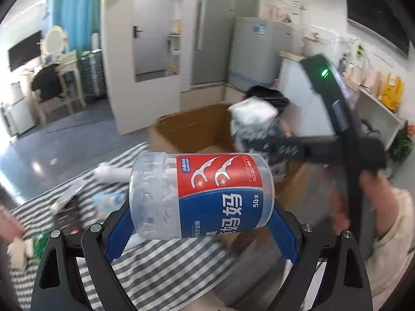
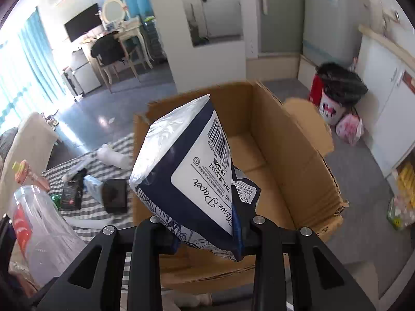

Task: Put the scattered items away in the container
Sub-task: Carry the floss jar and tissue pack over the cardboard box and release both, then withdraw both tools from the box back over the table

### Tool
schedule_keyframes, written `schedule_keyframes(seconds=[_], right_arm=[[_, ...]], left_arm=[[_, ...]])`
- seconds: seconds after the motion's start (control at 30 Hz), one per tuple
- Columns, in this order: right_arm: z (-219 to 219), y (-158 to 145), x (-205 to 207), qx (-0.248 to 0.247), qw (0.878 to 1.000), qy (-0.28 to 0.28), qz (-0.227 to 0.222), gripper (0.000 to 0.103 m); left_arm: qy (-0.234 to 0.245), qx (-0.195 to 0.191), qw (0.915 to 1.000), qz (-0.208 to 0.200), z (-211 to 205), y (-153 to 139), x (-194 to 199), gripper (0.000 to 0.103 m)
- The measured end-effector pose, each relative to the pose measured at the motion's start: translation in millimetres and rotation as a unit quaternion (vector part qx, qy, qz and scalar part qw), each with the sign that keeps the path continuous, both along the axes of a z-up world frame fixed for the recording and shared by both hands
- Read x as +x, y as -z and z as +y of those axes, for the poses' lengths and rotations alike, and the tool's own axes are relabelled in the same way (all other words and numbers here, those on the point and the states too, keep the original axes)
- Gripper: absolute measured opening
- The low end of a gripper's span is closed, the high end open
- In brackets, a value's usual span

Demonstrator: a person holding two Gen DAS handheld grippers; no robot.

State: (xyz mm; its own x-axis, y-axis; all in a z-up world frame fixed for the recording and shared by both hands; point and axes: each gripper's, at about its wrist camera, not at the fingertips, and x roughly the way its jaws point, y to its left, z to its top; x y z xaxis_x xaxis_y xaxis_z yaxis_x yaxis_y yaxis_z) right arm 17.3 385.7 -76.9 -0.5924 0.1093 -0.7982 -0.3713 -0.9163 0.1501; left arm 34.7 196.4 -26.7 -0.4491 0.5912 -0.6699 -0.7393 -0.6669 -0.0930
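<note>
Two items are in hand. The left hand-held gripper (image 1: pixel 202 235) is clamped on a clear floss-pick jar (image 1: pixel 201 195), its blue pads pressed to the jar's two sides; the jar lies sideways, its red and blue label facing the camera, above the striped cloth (image 1: pixel 166 267). The right hand-held gripper (image 2: pixel 207 235) is closed on a tissue paper pack (image 2: pixel 186 178), pinching its lower end; the pack stands tilted, barcode uppermost, over the open cardboard box (image 2: pixel 290 160).

The box sits on the floor, flaps raised, just right of the striped cloth. Inside it only bare cardboard shows where the pack does not hide it.

On the cloth, to the left of the box, lie a black wallet-like case (image 2: pixel 115 195), a dark device with a red light (image 2: pixel 71 194), a pale blue packet (image 2: pixel 92 185) and a white rolled item (image 2: pixel 114 156). Their exact nature cannot be told.

Far right, a black-lined bin (image 2: pixel 337 90) and a pink bag (image 2: pixel 348 128) stand against white cabinets (image 2: pixel 384 98). A person's hand (image 1: pixel 373 202) grips the right tool's handle in the left wrist view.
</note>
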Motion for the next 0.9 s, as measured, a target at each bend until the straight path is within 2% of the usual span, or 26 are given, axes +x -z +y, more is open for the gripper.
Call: schedule_keyframes(seconds=[0.13,0.27,0.33,0.4,0.43,0.47,0.5,0.67,0.73,0.9], right_arm=[[21,12,-3,-0.011,1.0,0.01,-0.007,0.03],[34,21,-5,-0.015,1.0,0.024,-0.011,0.033],[40,22,-2,-0.012,0.999,0.046,-0.014,0.054],[47,19,4,-0.021,0.998,0.063,-0.006,0.07],[52,16,9,-0.038,0.997,0.066,0.007,0.07],[56,12,12,-0.052,0.996,0.067,0.016,0.07],[58,8,16,-0.06,0.996,0.066,0.022,0.071],[59,-9,33,-0.044,0.996,0.078,0.025,0.072],[57,-14,40,-0.044,0.996,0.075,0.028,0.079],[55,-30,67,-0.026,0.996,0.075,0.037,0.083]], left_arm=[[0.015,0.003,0.9999,0.004,35,-2,-15,0.091],[0.023,-0.005,0.9997,-0.012,71,11,-37,0.09],[0.024,-0.013,0.9996,-0.004,85,16,-46,0.09],[0.024,-0.015,0.9996,0.001,85,22,-54,0.091],[0.019,-0.018,0.9996,0.004,86,23,-55,0.091],[0.015,-0.024,0.9996,0.005,85,24,-54,0.097],[0.01,-0.029,0.9995,0.005,83,23,-52,0.102],[-0.009,-0.024,0.9997,-0.004,56,9,-44,0.103],[-0.018,-0.025,0.9995,-0.004,37,0,-43,0.103],[-0.075,-0.064,0.9951,0.008,-28,-25,-40,0.103]])
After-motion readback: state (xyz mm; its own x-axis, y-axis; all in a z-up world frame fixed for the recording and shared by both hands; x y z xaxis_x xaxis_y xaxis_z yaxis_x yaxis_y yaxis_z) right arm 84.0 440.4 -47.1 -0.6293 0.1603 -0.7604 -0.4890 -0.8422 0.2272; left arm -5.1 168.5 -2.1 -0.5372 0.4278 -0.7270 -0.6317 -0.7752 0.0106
